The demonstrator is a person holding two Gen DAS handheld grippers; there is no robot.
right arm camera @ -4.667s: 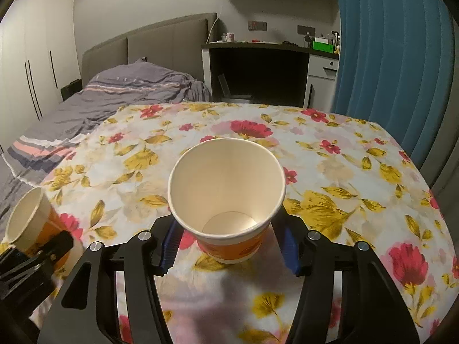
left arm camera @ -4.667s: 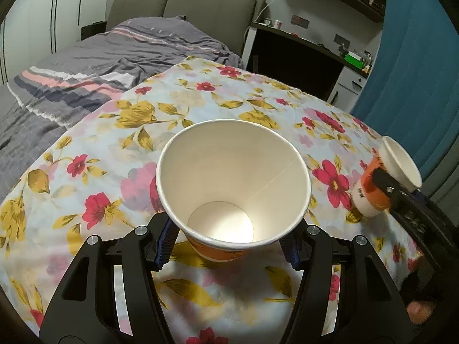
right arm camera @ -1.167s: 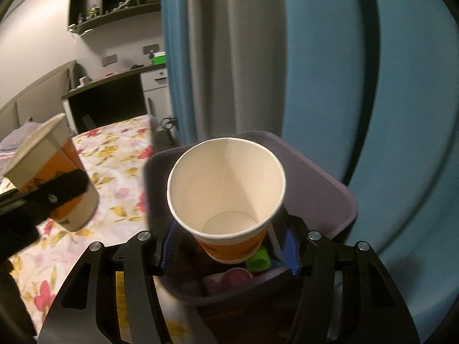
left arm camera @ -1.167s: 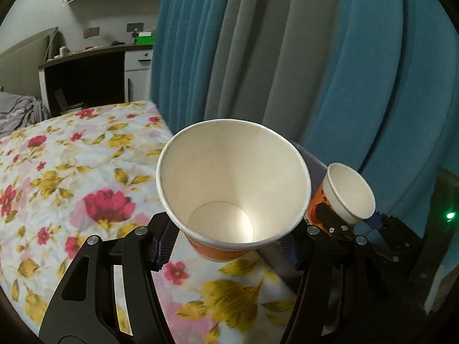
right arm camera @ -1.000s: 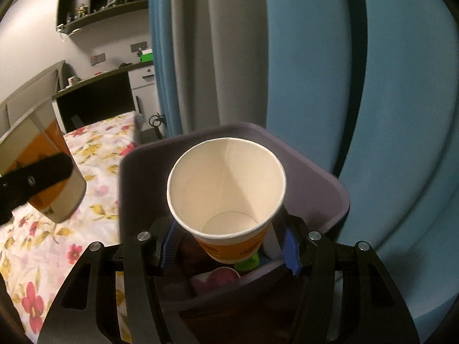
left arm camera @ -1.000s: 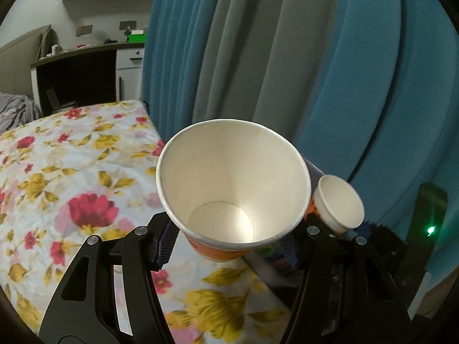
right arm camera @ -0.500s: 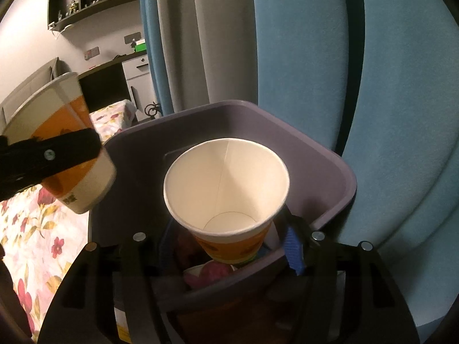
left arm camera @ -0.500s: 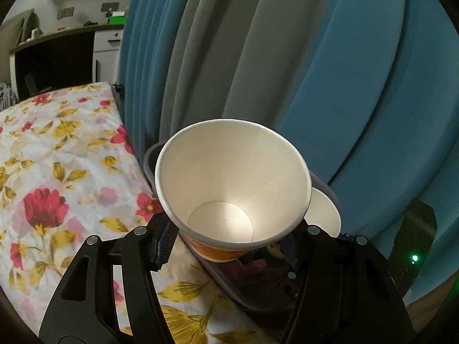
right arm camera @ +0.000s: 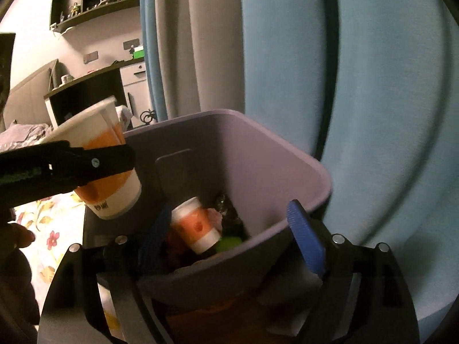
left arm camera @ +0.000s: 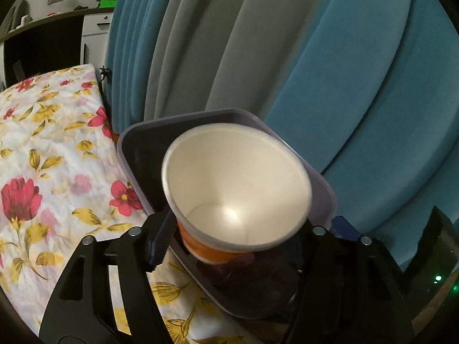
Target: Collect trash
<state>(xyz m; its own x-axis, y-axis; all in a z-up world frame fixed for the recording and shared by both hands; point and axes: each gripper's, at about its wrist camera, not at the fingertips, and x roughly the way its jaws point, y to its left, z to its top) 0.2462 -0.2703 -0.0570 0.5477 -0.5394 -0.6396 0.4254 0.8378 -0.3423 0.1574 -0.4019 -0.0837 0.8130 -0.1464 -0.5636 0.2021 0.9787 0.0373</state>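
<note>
A purple-grey trash bin point(left arm camera: 126, 143) stands against the curtain beside the table. My left gripper point(left arm camera: 252, 229) hangs over the bin and its jaws are opening. An orange-and-white paper cup point(left arm camera: 235, 186) sits blurred and tilted between them, and the right pad stands clear of it. In the right wrist view the same cup point(right arm camera: 114, 200) shows behind a left-gripper finger point(right arm camera: 94, 160). My right gripper point(right arm camera: 229, 238) is over the bin's near rim with its jaws opening and nothing between them. A second paper cup point(right arm camera: 198, 226) lies on its side inside the bin point(right arm camera: 287, 137).
A table with a floral cloth point(left arm camera: 43, 172) runs along the bin's left side. Blue and grey curtains point(left arm camera: 315, 57) hang close behind the bin. Green trash point(right arm camera: 229, 242) and other scraps lie in the bin. A dark desk point(right arm camera: 86, 86) and wall shelves stand far back.
The right jaws spread and their cup dropped into the bin. The left gripper moved over the bin, its jaws widened, and its cup tipped and slid lower.
</note>
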